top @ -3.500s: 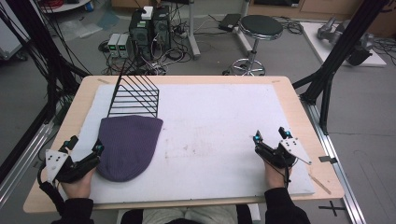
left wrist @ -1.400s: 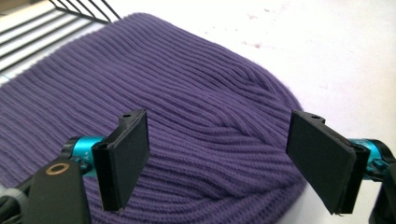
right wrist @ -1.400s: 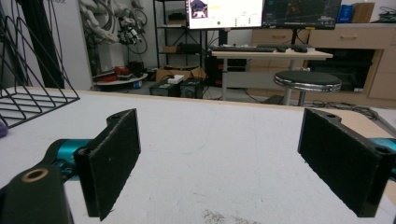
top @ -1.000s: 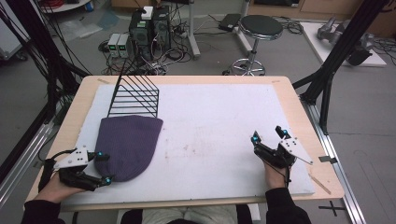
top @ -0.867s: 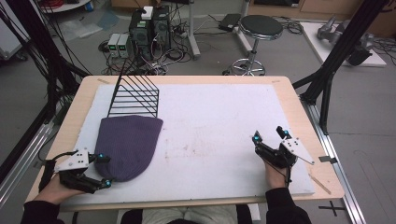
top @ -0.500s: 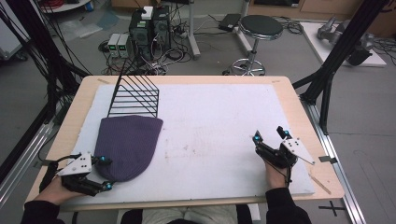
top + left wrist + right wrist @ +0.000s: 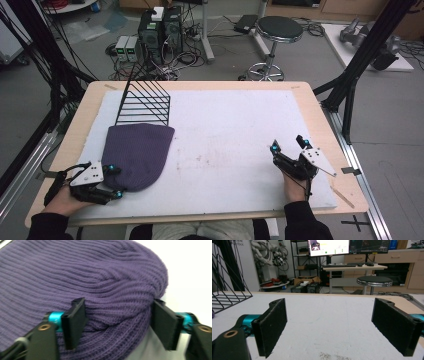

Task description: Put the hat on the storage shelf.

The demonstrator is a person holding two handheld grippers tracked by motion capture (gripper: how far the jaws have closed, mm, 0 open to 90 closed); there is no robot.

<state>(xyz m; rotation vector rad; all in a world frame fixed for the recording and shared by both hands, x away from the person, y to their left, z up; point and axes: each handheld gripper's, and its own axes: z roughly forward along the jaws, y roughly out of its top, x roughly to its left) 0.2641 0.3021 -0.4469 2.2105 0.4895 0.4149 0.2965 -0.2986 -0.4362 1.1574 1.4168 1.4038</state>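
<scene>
Left gripper (image 7: 116, 181) is down at the near left of the table, right on the rounded crown end of the purple knit beanie (image 7: 137, 153), and its jaws have just been closing with a thick roll of the knit bunched between them. In the left gripper view the beanie (image 7: 82, 280) bulges up between the two black pads (image 7: 75, 322), one pad against the ribbing, the other at the crown's edge; the picture is a little blurred, so I can't swear both pads are pressing yet, but it reads as a pinch being taken, not a full clamp. The hat lies flat on the white mat (image 7: 235, 135), its open brim end touching the foot of the black wire rack (image 7: 145, 100) at the far left. Over on the near right, the right gripper (image 7: 287, 145) rests on the mat with jaws spread wide and nothing between them, well apart from the hat; its own view looks across bare mat, with the rack (image 7: 227, 297) at the left edge. Now, to do this grab well: take both layers of the knit, not just the top fold, and close until the wool stops yielding, since a loose bite on ribbing this stretchy would likely slip on the lift. Keep the lower jaw skimming the mat so it gets under the edge. And lift slowly, watching that the brim clears the rack wires rather than snagging.
</scene>
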